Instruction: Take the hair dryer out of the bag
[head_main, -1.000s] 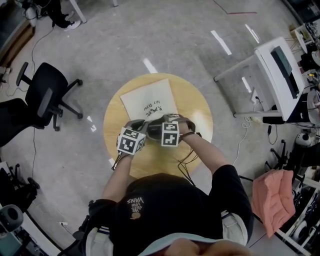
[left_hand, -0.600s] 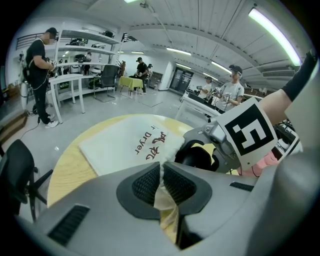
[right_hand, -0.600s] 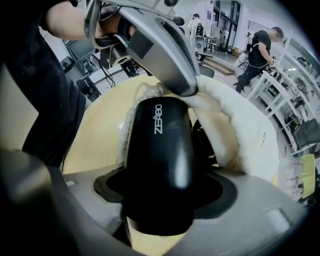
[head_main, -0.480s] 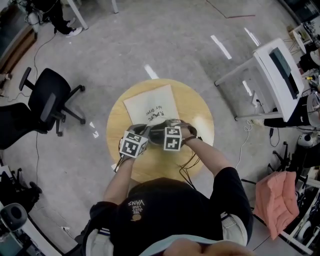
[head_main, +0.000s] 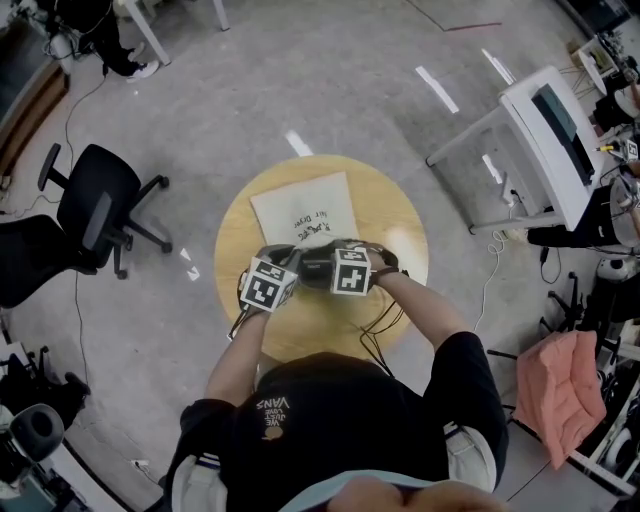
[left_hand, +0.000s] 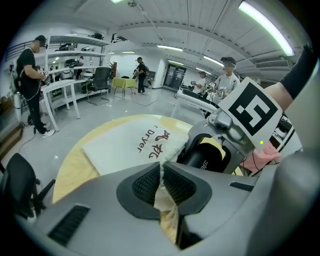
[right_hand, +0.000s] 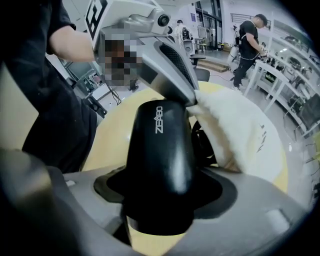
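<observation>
- Office chair (head_main: 95, 205): black, on castors, is standing on the grey floor well apart from the counter, at far left of the head view.
- Left gripper (left_hand: 161, 181): its jaws are pressing together on a bunched fold of the bag's cloth, with the ribbed pads pinching it from both sides.
- Bag (head_main: 305, 205): white cloth with dark lettering that includes the word "Dryer". It is lying flat on the far half of the counter, and its near end is gathering up into the left gripper's pinch.
- Hair dryer (right_hand: 160, 150): glossy black and smooth-bodied, with white "ZEABO" print running along it. It is sitting over the near half of the counter, just beside the bag's bunched mouth and between the two grippers. Its far end is lying against the white cloth. How much of it is inside the bag cannot be told.
- Right gripper (right_hand: 162, 192): its jaws are clamping the hair dryer's black body, one pad on each side.
- Counter (head_main: 400, 240): round with a pale wood top, it is carrying the bag.
- White desk (head_main: 545, 130): is standing to the right, apart from the counter.
- Pink cloth (head_main: 560, 395): is hanging at lower right.
</observation>
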